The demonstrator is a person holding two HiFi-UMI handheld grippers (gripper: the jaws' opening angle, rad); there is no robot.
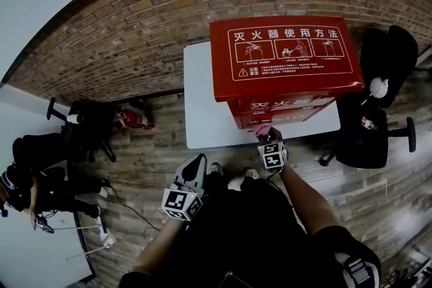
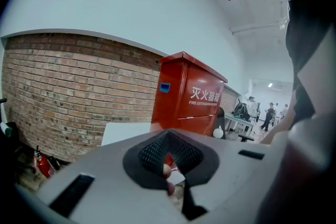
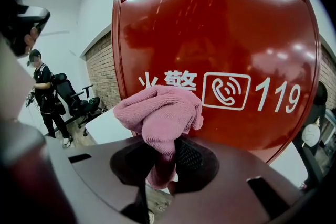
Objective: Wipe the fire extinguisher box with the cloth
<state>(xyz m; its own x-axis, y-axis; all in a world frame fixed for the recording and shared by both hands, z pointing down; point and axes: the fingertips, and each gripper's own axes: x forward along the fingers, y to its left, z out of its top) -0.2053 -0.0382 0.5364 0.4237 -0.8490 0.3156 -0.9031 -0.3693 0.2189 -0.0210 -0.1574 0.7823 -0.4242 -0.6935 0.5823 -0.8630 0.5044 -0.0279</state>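
Jaws of the left gripper (image 1: 196, 165) are drawn together with nothing between them; it hangs low over the floor (image 1: 155, 165), short of the table's near edge. The right gripper (image 1: 265, 136) is ahead of it, its jaws clamped on one pink cloth (image 3: 160, 115). The cloth's bunched end stands up out of the jaws right at the box's front, beside the white "119" print. Whether it touches the panel cannot be told.

The single red box (image 1: 287, 54) stands upright, its long axis vertical. Its front faces the person and its top, with a printed instruction label, faces up. It sits on the right part of the tabletop, its base close to the near edge and overhanging the right edge.

The table (image 1: 202, 98) is white and otherwise bare, set on a wood-plank floor against a brick wall (image 1: 128, 37).

Two black office chairs are in view, one (image 1: 374, 138) just right of the table and one (image 1: 84, 121) well to its left. One small extinguisher (image 1: 135, 119) lies on the floor by the wall, near the left chair. One person (image 1: 30, 165) in dark clothes is at the far left.
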